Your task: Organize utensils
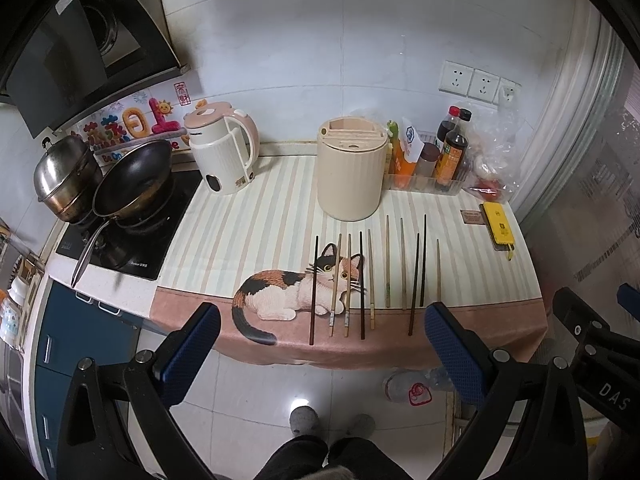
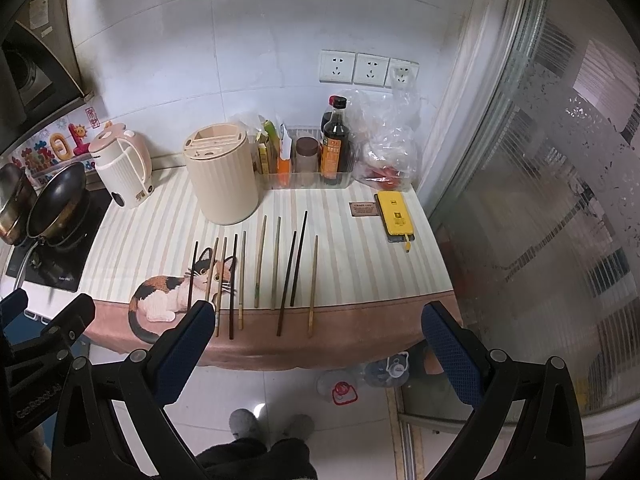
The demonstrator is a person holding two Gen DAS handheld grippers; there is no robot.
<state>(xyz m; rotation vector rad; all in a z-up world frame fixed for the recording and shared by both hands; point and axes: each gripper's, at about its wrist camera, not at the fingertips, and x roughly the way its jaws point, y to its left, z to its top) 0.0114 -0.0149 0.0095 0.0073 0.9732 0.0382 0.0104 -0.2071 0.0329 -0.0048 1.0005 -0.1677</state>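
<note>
Lying parallel, ten chopsticks (image 1: pixel 362 284) mix dark and pale.

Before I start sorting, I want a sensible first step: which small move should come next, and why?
Probably bring the right gripper forward and down over the rightmost light chopstick. Both grippers hang open short of the counter edge, holding nothing; the left gripper is equally idle. All ten chopsticks lie loose on the cat mat, and the slotted cream holder stands behind them.

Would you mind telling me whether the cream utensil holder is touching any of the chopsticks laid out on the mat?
Apart. In the right wrist view, a strip of striped mat shows between the utensil holder base and the nearest chopsticks; the left wrist view shows the same gap.
</note>
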